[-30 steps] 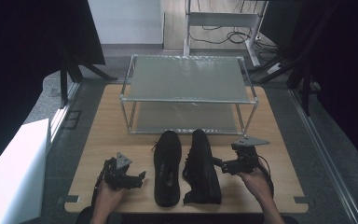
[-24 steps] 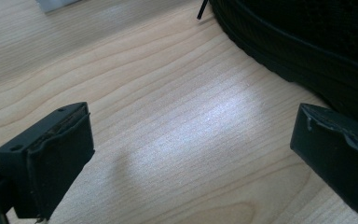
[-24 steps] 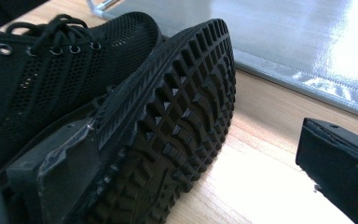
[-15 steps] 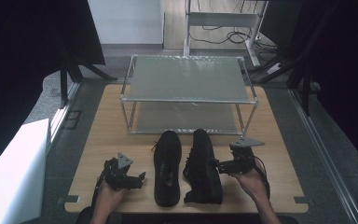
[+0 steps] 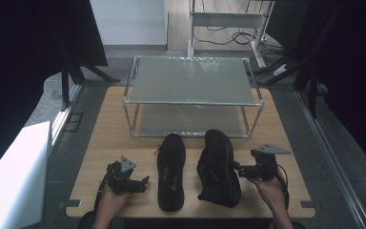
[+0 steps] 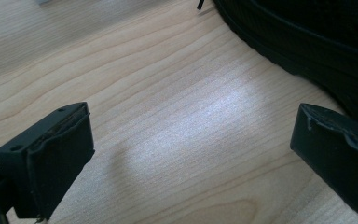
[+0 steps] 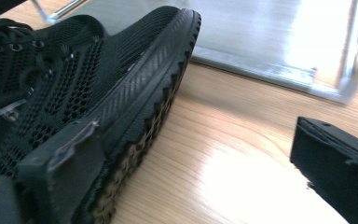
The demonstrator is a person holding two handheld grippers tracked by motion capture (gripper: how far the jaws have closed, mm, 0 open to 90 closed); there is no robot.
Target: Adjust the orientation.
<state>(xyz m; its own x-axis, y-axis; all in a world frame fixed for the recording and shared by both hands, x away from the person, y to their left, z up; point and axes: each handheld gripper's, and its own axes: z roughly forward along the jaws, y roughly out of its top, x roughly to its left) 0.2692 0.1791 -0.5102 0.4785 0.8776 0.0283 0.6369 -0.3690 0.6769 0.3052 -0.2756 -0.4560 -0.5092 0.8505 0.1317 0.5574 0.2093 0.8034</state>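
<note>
Since the earlier high views, the right tool (image 5: 236, 169) has been brought in level across the table against the outer side of the right-hand black mesh trainer (image 5: 218, 167), which is now seen tilted over towards its mate, its toothed sole lifted on the tool's side. The jaws of this tool have just been closing a little; in the right gripper view they are still spread wide, one jaw lying against the shoe's mesh side while the other stands apart over bare wood, so nothing is pinched yet. This is judged to be the approach to a grasp of that shoe, probably for moving it to the glass-topped metal-framed rack (image 5: 190, 81) that stands at the far half of the table. The left tool (image 5: 140, 182) has been kept where it was, near the front left corner, its jaws spread with only wood between them; the left-hand black mesh trainer (image 5: 171, 169) lies flat just beside it, near the front edge at the middle. The pale wooden table (image 5: 114, 129) is smooth, with a visible grain and a glare patch. Around it a grey floor, a white panel at the left, dark curtains on both sides and a desk frame with cables beyond the far edge can be seen.
</note>
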